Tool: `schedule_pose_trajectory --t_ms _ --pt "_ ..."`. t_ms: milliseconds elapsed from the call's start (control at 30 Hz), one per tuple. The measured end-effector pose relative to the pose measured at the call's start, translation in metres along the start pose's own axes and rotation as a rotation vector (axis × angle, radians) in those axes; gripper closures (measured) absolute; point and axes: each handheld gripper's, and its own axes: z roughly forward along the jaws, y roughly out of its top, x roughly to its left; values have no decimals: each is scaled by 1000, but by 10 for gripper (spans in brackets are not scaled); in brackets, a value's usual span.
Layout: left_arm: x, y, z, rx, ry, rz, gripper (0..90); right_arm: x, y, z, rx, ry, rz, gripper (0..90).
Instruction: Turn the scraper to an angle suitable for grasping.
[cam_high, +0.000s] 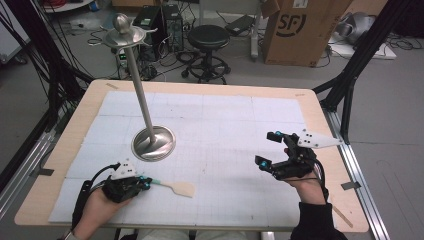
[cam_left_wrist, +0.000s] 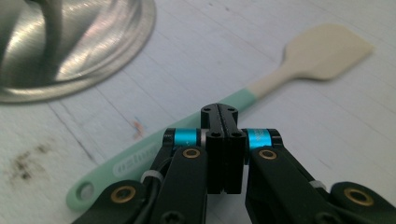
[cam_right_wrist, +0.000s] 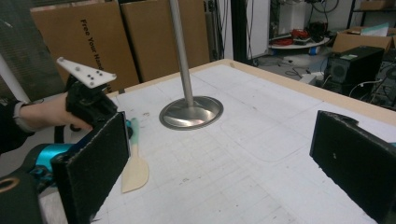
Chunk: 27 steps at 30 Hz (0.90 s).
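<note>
The mint-green-handled spatula with a cream silicone blade (cam_high: 172, 186) lies flat on the white gridded mat (cam_high: 225, 125), near the front edge on the person's left, just in front of the round base of the brushed-steel stand with a tall thin post (cam_high: 153, 142) and apart from it. The blade points toward the table's middle; the handle end with its hanging hole sits under the left gripper (cam_high: 145, 183).

In the left gripper view the jaws are pressed together with no gap showing. The handle (cam_left_wrist: 140, 156) passes beneath and behind them, and the pictures do not settle whether it is pinched or the closed tips merely rest on it. The right gripper (cam_high: 272, 150) hovers over the mat's right side, well apart from the spatula, jaws spread wide with nothing between the pads (cam_right_wrist: 95, 163).

Judgement: the step in hand is taking hold of the spatula by its handle.
- Grip across the narrow width of the handle, not its flat face, so it cannot pivot.
- Take it toward the middle of the green section; a hold at the hole end would let the blade droop.
- Lift straight up before any sideways travel, keeping clear of the stand's base.
</note>
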Motion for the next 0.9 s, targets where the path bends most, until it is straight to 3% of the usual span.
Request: schedule_pose_trajectory --t_ms 167,267,333,467,600,900 --pt "6 5 6 -12 -4 -26 898 -1 -1 0 2 -4 1 36" --pt "1 10 6 -58 -58 -68 897 -2 -1 -2 0 -6 8 36" --pt "-6 17 9 -83 -79 -60 898 -3 -2 -3 -1 -9 10 37" --pt "-18 29 29 -51 -99 -39 898 -2 -3 -2 5 -7 10 36" --pt "-26 38 44 -63 -120 -36 897 -2 -2 -2 0 -5 5 37" --pt "-37 47 66 -51 -126 -23 897 -2 -3 -4 0 -3 7 36"
